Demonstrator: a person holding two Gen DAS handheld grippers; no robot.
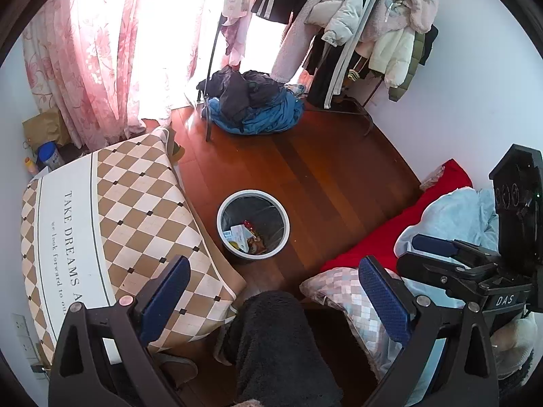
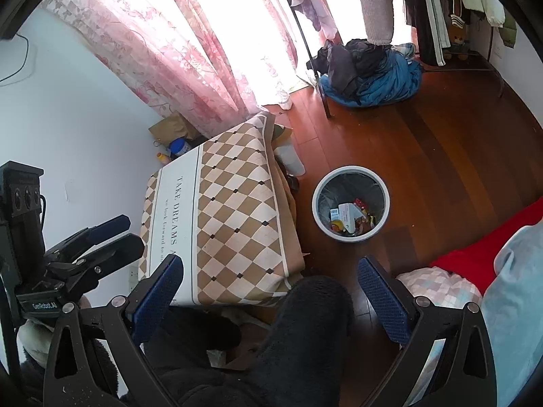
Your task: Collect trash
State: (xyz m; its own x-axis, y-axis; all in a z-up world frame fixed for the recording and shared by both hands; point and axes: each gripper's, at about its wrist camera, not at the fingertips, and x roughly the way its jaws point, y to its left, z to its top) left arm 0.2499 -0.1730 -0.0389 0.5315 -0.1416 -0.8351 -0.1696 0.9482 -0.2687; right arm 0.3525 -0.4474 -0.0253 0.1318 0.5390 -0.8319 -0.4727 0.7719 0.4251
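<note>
A round white trash bin with a dark liner stands on the wooden floor between the table and the bed. It holds trash: wrappers and a small white box. My left gripper is open and holds nothing; it hangs well above and short of the bin. In the right wrist view the same bin sits ahead and to the right, with the trash inside. My right gripper is also open and holds nothing. No loose trash shows on the floor or on the table.
A low table under a checkered cloth stands left of the bin. A bed with a red sheet and a pillow lies to the right. A clothes pile and a coat rack are beyond. The person's dark fleece leg is below.
</note>
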